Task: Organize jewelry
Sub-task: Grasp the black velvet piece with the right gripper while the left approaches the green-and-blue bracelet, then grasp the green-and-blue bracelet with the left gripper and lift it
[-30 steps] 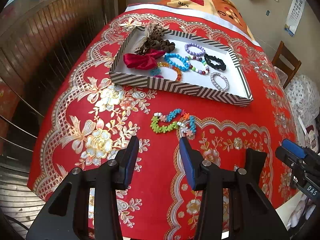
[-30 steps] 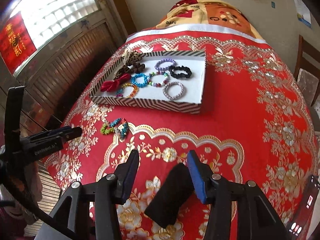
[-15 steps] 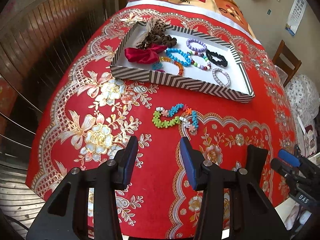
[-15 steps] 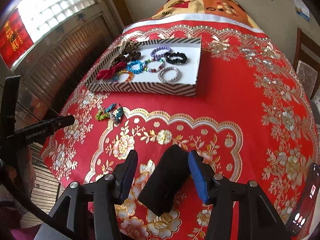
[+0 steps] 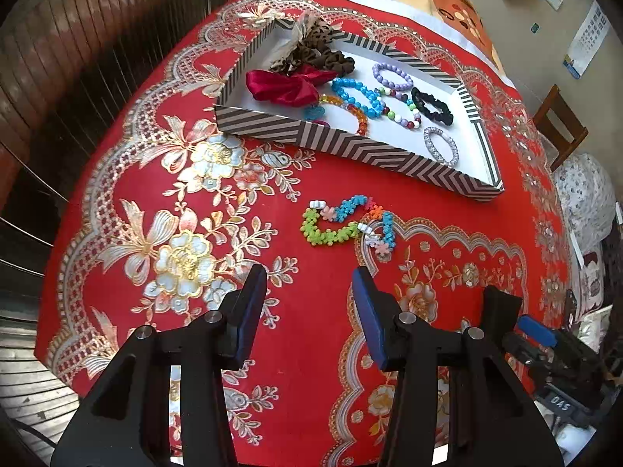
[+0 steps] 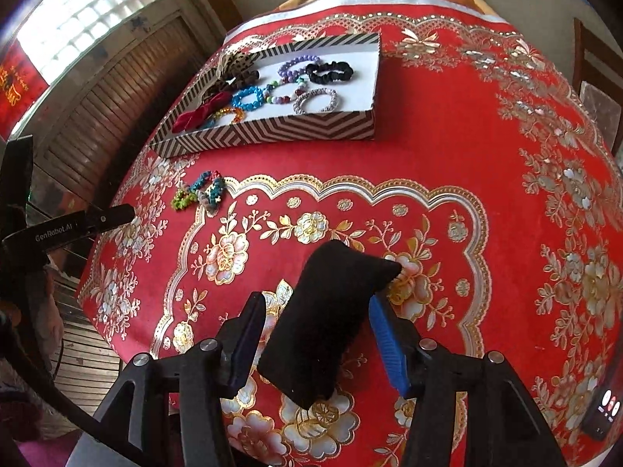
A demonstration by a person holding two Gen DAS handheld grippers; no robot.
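A colourful flower-bead bracelet [image 5: 347, 224] lies on the red tablecloth in front of a striped tray [image 5: 350, 144]; it also shows in the right wrist view [image 6: 199, 193]. The tray [image 6: 272, 132] holds several bracelets and scrunchies, including a red scrunchie [image 5: 284, 87] and a black one [image 5: 432, 106]. My left gripper [image 5: 309, 299] is open and empty, a little short of the loose bracelet. A black velvet cushion [image 6: 331, 323] sits between the open jaws of my right gripper [image 6: 317, 325]; the right finger touches it, the left stands apart.
The table is covered by a red and gold floral cloth [image 6: 506, 194]. A wooden chair [image 5: 560, 124] stands at the far right. Wooden shutters [image 5: 78, 58] lie left of the table. A phone [image 6: 603, 412] rests at the table's right edge.
Both grippers have pulled back and risen slightly; the tray and bracelet appear farther away. The black cushion stays between the right jaws.
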